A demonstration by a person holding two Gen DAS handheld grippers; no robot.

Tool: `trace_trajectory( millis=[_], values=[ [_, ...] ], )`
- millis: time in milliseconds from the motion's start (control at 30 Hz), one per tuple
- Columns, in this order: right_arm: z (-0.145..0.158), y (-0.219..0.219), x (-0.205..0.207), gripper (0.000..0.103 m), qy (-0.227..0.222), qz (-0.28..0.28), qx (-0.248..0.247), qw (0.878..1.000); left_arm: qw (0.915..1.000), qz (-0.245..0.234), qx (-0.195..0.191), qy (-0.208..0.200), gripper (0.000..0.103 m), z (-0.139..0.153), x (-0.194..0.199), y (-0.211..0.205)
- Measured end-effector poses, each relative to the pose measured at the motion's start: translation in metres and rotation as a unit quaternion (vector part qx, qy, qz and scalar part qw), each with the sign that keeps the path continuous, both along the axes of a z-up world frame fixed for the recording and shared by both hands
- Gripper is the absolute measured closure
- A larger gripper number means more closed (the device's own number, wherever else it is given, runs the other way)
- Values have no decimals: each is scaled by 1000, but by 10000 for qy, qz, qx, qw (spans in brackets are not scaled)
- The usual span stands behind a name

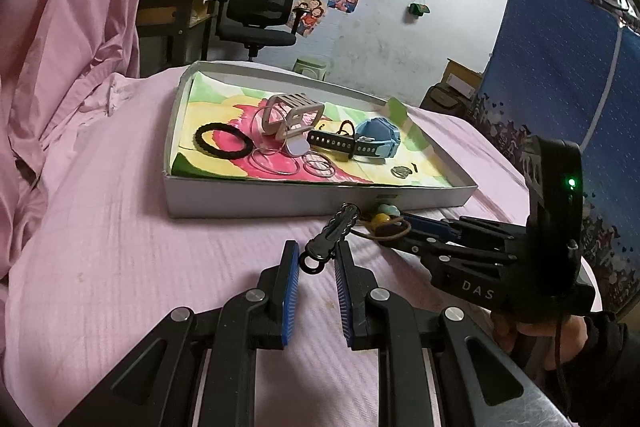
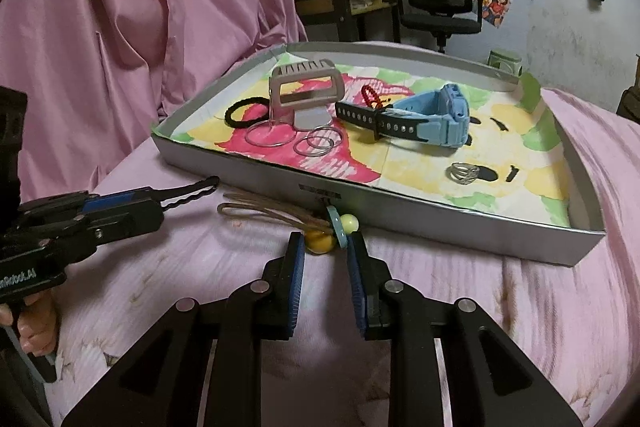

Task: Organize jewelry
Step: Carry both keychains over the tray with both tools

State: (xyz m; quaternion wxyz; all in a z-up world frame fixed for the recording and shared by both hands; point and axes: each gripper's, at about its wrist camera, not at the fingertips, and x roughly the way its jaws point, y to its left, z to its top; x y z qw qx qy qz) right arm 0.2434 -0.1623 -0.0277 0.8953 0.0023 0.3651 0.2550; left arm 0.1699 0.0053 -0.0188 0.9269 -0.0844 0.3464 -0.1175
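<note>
A black hair clip [image 1: 334, 229] lies on the pink bedspread [image 1: 120, 227] just in front of the tray [image 1: 280, 193], its long axis slanting from its ring end near the left gripper [image 1: 316, 267] up toward the tray wall. The left gripper's jaws stand parted on either side of the ring end; whether they touch it I cannot tell. A beaded cord bracelet [image 2: 320, 233] lies against the tray's front wall, cords trailing left, beads between the right gripper's [image 2: 326, 263] released fingertips. A blue watch [image 2: 432, 121] rests inside the tray.
</note>
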Motion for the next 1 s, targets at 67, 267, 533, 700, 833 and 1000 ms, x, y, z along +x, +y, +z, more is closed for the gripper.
trace_trajectory(
  millis=[67,267,533,700,833,1000],
  values=[
    [0,1,5,81,87,7,66,9999,10000,8,-1,-8,86,0,0,0],
    [0,5,-1,82,-12,68,80,9999,9999,66,-9,-142,86,6,-5,2],
    [26,-10,-23,97,-693,-80,453,9965,9984,390,-104,-392,86,20,3,9],
    [26,-13,-15,99,-684,-202,489,9963,9983,466,-165,-321,86,18,10,14],
    [21,-13,-13,99,-534,-176,500,9972,9985,454,-186,-251,86,13,9,15],
    [12,-12,-8,72,-219,-179,432,9987,9987,402,-178,-238,86,14,9,13]
  ],
)
